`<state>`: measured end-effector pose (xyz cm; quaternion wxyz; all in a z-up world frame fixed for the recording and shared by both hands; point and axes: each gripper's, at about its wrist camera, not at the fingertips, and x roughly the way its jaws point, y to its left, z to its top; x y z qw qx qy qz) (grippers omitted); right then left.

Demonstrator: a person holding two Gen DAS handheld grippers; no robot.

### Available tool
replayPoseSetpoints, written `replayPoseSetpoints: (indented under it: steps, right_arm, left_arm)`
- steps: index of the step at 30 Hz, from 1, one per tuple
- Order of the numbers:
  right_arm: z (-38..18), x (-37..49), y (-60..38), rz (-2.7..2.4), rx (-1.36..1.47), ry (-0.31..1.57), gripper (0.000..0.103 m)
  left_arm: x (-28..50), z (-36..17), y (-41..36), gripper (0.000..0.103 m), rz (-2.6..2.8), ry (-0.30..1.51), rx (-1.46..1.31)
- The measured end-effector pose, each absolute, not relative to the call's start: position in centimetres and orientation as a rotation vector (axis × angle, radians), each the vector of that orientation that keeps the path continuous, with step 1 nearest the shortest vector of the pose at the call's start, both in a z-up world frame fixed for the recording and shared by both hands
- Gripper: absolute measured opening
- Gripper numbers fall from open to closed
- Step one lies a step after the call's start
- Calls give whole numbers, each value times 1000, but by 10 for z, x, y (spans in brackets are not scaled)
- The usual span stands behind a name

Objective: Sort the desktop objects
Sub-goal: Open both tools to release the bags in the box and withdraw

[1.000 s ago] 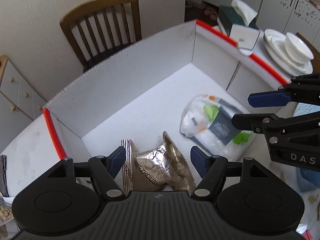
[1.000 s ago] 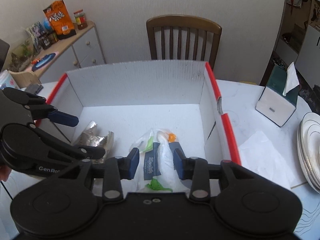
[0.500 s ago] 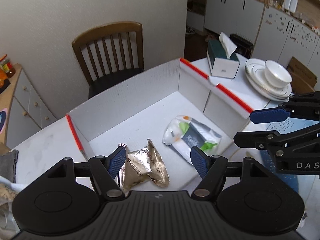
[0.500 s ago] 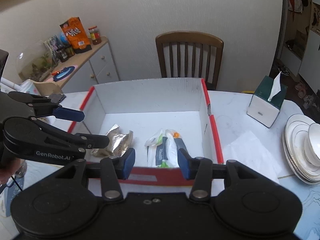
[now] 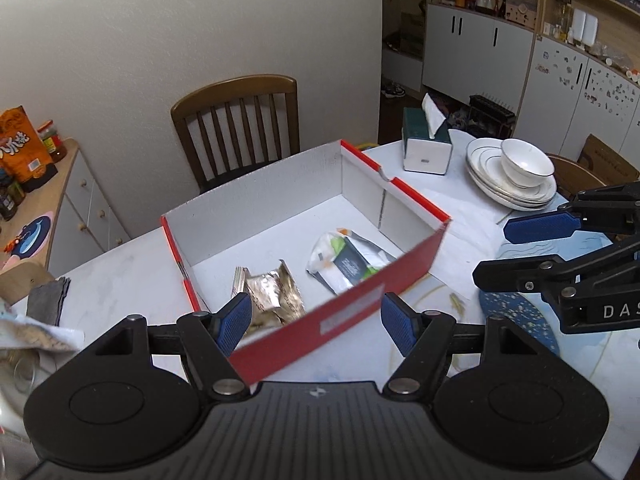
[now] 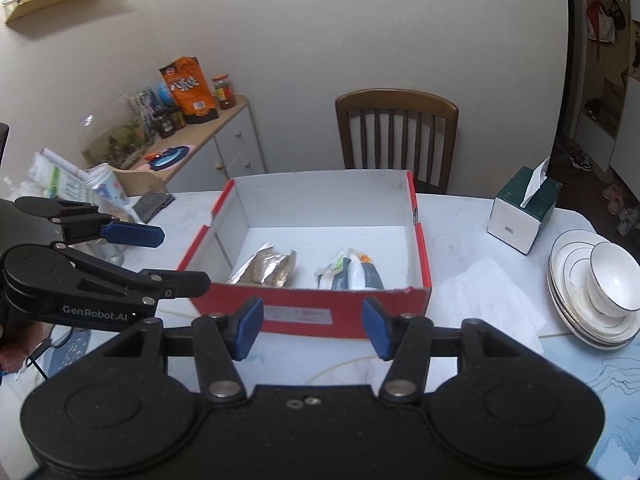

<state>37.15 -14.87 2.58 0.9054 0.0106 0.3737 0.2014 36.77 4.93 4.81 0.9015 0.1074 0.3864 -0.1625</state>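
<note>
A red box [image 5: 340, 320] with a white inside stands on the table, also seen in the right wrist view [image 6: 344, 300]. In it lie a crumpled gold foil packet [image 5: 272, 296] [image 6: 264, 268] and a white wipes pack [image 5: 352, 260] [image 6: 352, 272] with a dark label. My left gripper [image 5: 316, 322] [image 6: 180, 258] hangs open above the box's near wall, nothing between its pads. My right gripper [image 6: 313, 326] [image 5: 504, 254] hovers before the same wall; its jaws are opening and hold nothing.
A wooden chair [image 6: 396, 132] stands behind the box. Right of the box are a green tissue box [image 6: 524, 208], stacked plates with a bowl [image 6: 600, 288] and a white napkin [image 6: 488, 300]. At left stand a glass jar [image 6: 108, 200] and a sideboard [image 6: 208, 136] with snacks.
Both grippers have pulled back and up, out of the box, to in front of its near wall. The right jaws have spread wider. The foil packet and wipes pack stay lying in the box.
</note>
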Motion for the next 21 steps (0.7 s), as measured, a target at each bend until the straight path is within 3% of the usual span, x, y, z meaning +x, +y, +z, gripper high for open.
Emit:
replayPoseSetpoints:
  steps: [21]
  right_arm:
    - [33,270,-200,484,27,724,70]
  left_arm:
    - [254,58,30,71,-280,744,149]
